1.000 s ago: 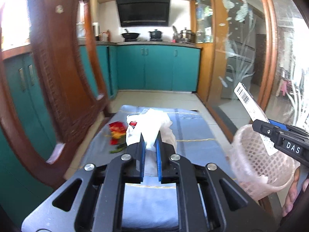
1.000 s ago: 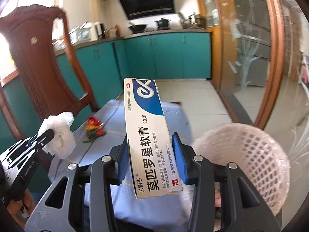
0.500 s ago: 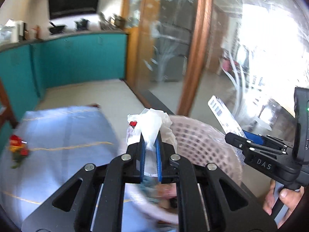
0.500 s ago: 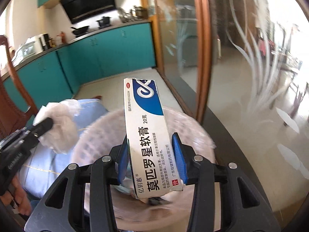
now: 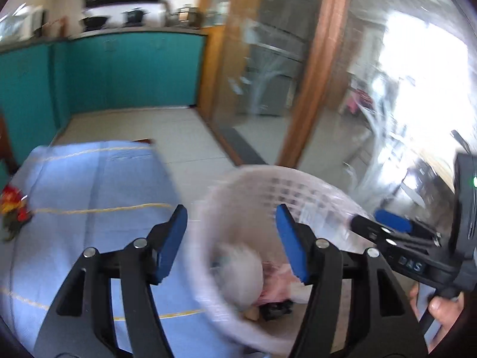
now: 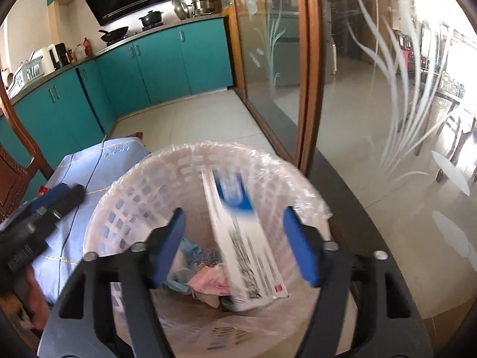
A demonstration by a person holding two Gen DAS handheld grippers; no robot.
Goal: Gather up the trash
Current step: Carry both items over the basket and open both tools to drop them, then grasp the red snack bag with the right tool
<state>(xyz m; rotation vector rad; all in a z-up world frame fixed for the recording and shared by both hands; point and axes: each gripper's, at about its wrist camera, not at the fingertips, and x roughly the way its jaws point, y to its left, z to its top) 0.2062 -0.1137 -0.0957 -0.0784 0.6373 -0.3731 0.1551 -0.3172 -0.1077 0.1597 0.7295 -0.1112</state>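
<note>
My left gripper [image 5: 230, 211] hangs over the white mesh basket [image 5: 268, 179], its jaws opening with nothing between the blue pads. A crumpled white tissue [image 5: 238, 271] drops blurred inside the basket, free of the pads. My right gripper [image 6: 234, 211] is also above the basket [image 6: 208, 149], jaws opening. The white and blue ointment box [image 6: 244, 247] falls blurred between its pads, touching neither. Each gripper shows in the other's view: the right gripper [image 5: 366, 219] at the right, the left gripper [image 6: 70, 191] at the left. Older trash lies at the basket's bottom.
The basket, lined with a clear bag, stands beside a table under a blue cloth [image 5: 89, 185]. A red and yellow wrapper [image 5: 12, 205] lies at the cloth's left edge. A wood-framed glass door [image 6: 310, 74] runs along the right; teal cabinets [image 6: 164, 59] stand behind.
Both grippers moved from the table over to the basket and tipped downward. Both jaws have spread, letting go of the tissue and the box, which now fall into the basket.
</note>
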